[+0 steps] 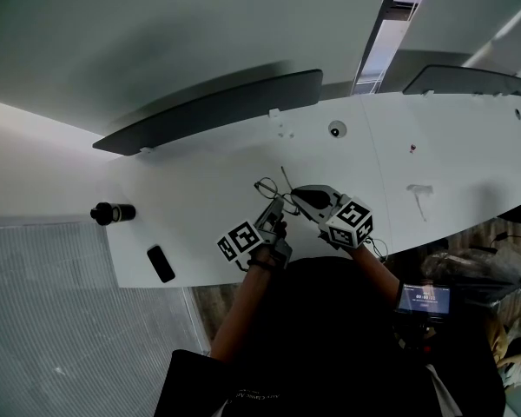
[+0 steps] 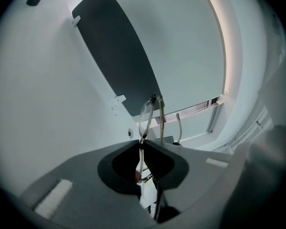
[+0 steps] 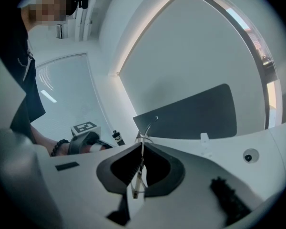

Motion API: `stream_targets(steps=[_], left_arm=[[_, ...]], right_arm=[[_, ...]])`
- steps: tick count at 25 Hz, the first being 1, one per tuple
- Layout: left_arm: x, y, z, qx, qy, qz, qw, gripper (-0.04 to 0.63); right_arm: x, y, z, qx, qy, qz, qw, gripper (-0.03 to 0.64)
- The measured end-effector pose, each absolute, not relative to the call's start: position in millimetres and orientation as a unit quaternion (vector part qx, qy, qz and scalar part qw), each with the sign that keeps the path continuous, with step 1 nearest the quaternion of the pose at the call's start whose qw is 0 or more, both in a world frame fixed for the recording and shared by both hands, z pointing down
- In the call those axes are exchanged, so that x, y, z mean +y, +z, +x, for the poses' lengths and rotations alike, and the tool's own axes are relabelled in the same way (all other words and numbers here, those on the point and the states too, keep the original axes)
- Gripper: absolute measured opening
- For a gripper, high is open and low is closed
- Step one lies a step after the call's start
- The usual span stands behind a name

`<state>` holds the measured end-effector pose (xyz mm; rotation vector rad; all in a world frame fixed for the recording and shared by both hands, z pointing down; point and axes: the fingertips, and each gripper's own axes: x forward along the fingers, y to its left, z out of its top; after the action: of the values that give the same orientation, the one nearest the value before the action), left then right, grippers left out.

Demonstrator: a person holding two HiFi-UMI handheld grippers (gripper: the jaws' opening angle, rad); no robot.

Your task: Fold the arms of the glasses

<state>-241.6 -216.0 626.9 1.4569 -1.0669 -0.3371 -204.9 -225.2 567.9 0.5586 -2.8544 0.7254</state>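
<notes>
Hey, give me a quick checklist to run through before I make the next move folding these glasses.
1. Left gripper shut on the glasses: ok.
2. Right gripper shut on the glasses: ok.
3. Both arms folded: not ok, one sticks out.
4. Glasses clear of the table: cannot tell.
5. Phone well away from the grippers: ok.

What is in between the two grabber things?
The glasses: the left gripper and right gripper each pinch part of them. The head view shows it.
</notes>
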Motion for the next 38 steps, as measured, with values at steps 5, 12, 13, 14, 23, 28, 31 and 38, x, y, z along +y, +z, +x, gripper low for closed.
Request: stream_targets(steps=[5,12,13,14,23,28,31,38], left_arm=[[-216.9,626.3,-241.4,-0.462,-0.15,0.629,0.607,0.031],[-217.4,625.7,-242.4,-0.461,-0.153,0.626,0.61,0.031],[-217.9,626.2,-242.4,-0.46,-0.153,0.626,0.611,0.031],[-219.2,626.7,-241.5,-0.458,-0.152,0.626,0.613,0.031],[-215.6,632.7,-164.5,-0.372,-0.07,0.664,0.645,0.029],[-189.7,643.0,-89.7,-0.281,0.001,0.695,0.661,0.028],[-147.3,644.8,-37.0,-0.203,0.038,0.712,0.671,0.029],[-35.0,642.3,50.2,-0.074,0.124,0.724,0.675,0.028]], right_arm=[[-225.8,566.3,-204.1,-0.95,0.241,0.186,0.07,0.018],[-226.7,565.4,-203.3,-0.949,0.242,0.189,0.069,0.018],[-227.1,565.8,-203.0,-0.949,0.242,0.191,0.069,0.018],[-228.2,566.1,-202.1,-0.948,0.242,0.194,0.069,0.018],[-217.4,571.3,-125.4,-0.91,0.263,0.319,0.046,0.018],[-181.2,577.6,-53.6,-0.849,0.268,0.455,0.03,0.018],[-135.1,576.5,-6.1,-0.799,0.263,0.54,0.032,0.018],[-19.4,572.9,73.9,-0.692,0.256,0.675,0.014,0.017]])
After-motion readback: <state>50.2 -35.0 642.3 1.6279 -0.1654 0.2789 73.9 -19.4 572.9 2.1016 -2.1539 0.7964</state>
